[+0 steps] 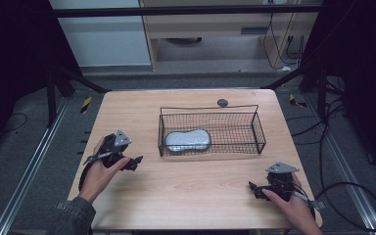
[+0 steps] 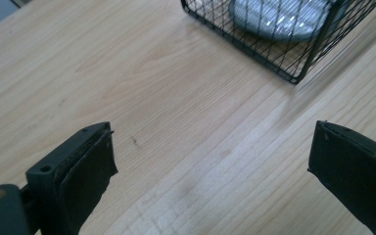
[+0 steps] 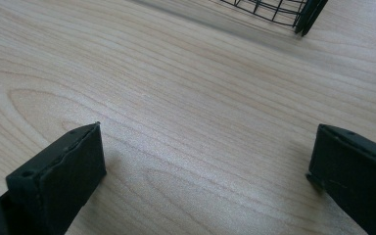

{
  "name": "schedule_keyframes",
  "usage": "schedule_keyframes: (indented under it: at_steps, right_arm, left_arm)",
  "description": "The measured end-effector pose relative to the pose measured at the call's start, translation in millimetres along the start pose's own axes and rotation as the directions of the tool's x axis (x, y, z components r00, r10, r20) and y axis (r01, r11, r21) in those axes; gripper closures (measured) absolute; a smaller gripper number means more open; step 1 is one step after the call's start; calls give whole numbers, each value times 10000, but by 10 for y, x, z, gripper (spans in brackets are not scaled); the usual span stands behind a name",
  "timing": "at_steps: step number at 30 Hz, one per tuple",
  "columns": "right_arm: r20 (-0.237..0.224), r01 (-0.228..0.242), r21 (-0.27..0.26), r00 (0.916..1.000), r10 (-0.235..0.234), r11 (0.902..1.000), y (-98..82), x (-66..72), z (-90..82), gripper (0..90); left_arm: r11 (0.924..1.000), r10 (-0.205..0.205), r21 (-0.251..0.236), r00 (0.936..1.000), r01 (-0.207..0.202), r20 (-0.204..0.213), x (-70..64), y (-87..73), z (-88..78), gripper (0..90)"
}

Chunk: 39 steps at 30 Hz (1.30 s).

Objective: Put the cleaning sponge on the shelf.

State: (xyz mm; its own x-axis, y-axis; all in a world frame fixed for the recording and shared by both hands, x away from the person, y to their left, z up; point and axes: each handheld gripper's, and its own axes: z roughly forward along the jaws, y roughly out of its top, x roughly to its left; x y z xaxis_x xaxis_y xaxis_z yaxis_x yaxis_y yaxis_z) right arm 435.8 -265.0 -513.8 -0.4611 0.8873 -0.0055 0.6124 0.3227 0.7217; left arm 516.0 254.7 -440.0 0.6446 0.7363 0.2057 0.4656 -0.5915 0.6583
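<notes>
A black wire basket [image 1: 254, 128] stands mid-table, and a silvery grey oblong pouch [image 1: 187, 140] lies in its left half. My left gripper [image 1: 133, 163] rests on the table left of the basket, open, nothing between its jaws. In the left gripper view the basket's corner [image 2: 298, 73] and the pouch [image 2: 279, 19] lie ahead at the upper right. My right gripper [image 1: 253, 190] sits near the table's front right, open and empty, pointing left. The right gripper view catches a basket corner [image 3: 306, 22] at the top.
The light wooden table [image 1: 191, 196] has bare room in front of the basket between the two grippers. A small dark round disc [image 1: 222, 102] lies behind the basket at the far edge. Cables trail on the floor [image 1: 352, 196] to the right.
</notes>
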Motion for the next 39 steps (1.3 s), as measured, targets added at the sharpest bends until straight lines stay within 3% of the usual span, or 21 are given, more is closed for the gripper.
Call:
schedule_keyframes:
  at_steps: [15, 32, 39]
  right_arm:
    - [-12, 23, -4, 10000, -23, 10000, 0, -2, 0, 3]
    - [-33, 15, -1, 10000, -15, 10000, -1, -3, -2, 3]
    - [-35, 27, 3, 10000, -26, 10000, -1, -4, -2, 3]
  left_arm:
    - [9930, -759, 897, 9969, 773, -188, 177, -208, 284, 30]
    - [9892, -1383, 463, 9901, 1392, -220, 277, -175, 559, 32]
    - [9828, -1812, 337, 9834, 1814, -94, 317, -194, 645, 35]
